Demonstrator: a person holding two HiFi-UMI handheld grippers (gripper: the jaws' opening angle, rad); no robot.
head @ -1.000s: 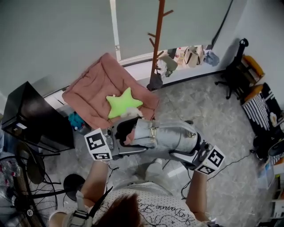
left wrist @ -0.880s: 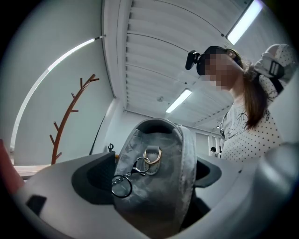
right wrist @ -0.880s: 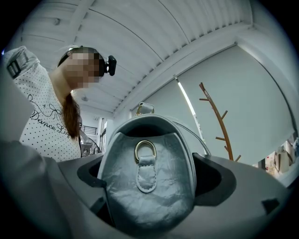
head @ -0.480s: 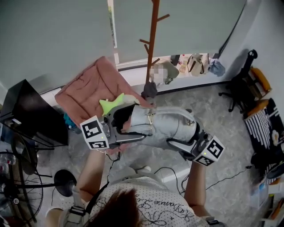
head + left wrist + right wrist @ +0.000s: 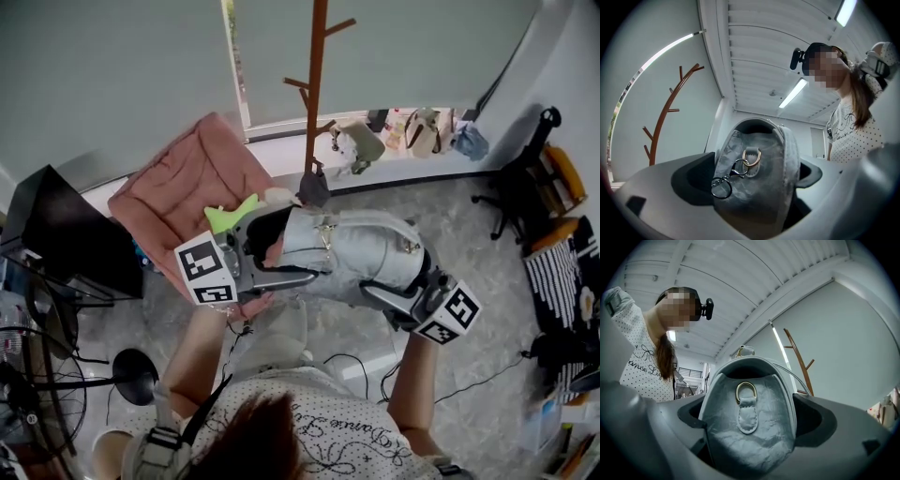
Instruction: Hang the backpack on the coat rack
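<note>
Head view looks steeply down on a grey backpack (image 5: 352, 258) carried level between the two claws, well above the floor. The left gripper (image 5: 267, 279) clamps one side panel and the right gripper (image 5: 394, 298) clamps the opposite one, so the bag spans the gap from claw to claw.

Seen from the left gripper view, the jaws are closed onto the bag. Crinkled grey fabric fills the whole space between them. A gold D-ring (image 5: 751, 157) sits on the panel midway between the jaws, and a clasp with a key ring (image 5: 722, 188) hangs from it toward the left jaw.

Right gripper view shows the same kind of grip. The jaws press on the other panel, and a stitched tab with a gold ring (image 5: 746, 391) is centred between them.

The brown coat rack (image 5: 312, 94) stands ahead of both claws, beyond the backpack and not touching it. It rises up and left of the left jaws and up and right of the right jaws. A pink cushion (image 5: 178, 192) lies past the left claw, with a green star pillow (image 5: 230, 216) on it that is partly hidden behind the bag.
</note>
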